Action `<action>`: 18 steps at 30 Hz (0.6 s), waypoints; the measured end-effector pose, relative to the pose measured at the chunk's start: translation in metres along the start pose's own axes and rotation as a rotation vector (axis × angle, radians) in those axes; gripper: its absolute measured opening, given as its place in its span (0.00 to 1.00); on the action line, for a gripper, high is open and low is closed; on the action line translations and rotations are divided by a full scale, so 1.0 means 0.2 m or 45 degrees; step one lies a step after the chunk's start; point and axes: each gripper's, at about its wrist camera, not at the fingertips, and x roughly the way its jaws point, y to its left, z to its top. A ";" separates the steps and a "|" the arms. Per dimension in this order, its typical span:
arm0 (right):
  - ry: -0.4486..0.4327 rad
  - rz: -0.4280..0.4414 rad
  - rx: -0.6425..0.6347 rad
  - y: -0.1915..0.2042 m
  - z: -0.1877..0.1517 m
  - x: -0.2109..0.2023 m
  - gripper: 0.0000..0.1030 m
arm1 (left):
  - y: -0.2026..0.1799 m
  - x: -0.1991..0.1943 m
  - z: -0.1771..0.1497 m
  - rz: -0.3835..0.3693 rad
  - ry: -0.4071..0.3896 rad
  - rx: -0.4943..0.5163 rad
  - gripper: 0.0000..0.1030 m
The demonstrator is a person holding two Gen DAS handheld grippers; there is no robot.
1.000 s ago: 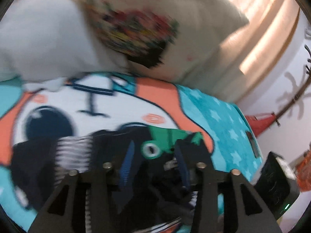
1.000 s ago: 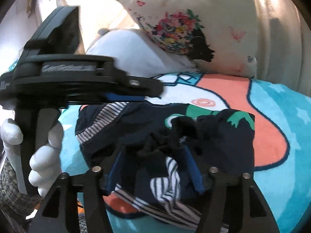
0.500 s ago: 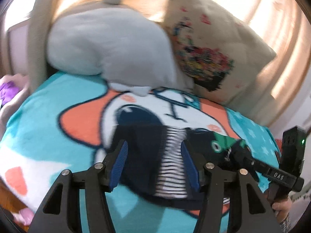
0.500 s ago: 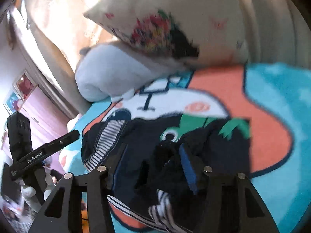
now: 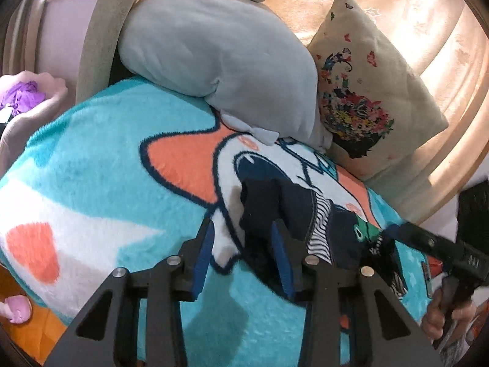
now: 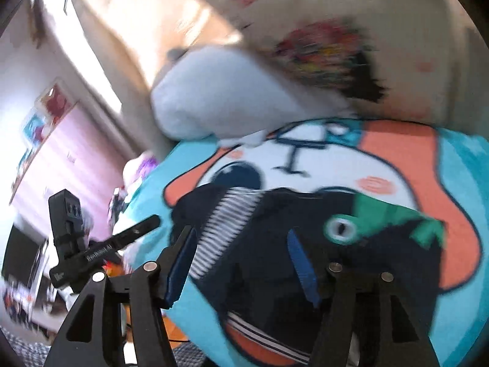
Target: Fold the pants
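Observation:
Dark navy pants (image 5: 299, 211) with a striped waistband and a green dinosaur print (image 6: 376, 214) lie crumpled on the cartoon blanket (image 5: 91, 159). My left gripper (image 5: 241, 244) is at their left end. Its jaws are closing, the dark cloth edge lies between them, and the blue pads do not press on it. My right gripper (image 6: 241, 253) hovers over the middle of the pants (image 6: 269, 244), jaws opening, with cloth below and nothing pinched. In the left wrist view the right gripper (image 5: 386, 238) reaches the pants' right end. The left gripper (image 6: 149, 224) shows at the left of the right wrist view.
A grey plush pillow (image 5: 214, 52) and a floral cushion (image 5: 366, 91) lean at the head of the bed against a beige curtain (image 5: 428, 15). The blanket's front edge drops to an orange floor (image 5: 39, 321). A person's hand (image 5: 434, 321) holds the right gripper.
My left gripper has slid left along the pants to their end, and its jaws have narrowed. The right gripper has pulled back and widened; the cloth bunched between its fingers now lies below.

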 end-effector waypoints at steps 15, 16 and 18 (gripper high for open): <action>0.695 -0.345 -0.401 0.51 0.20 0.96 0.77 | 0.07 -0.08 -0.08 0.011 0.000 0.016 0.42; 0.720 -0.374 -0.415 0.51 0.20 0.99 0.77 | 0.07 -0.08 -0.08 0.009 0.003 0.018 0.43; 0.755 -0.383 -0.413 0.48 0.20 1.01 0.77 | 0.07 -0.07 -0.09 -0.006 0.012 0.019 0.44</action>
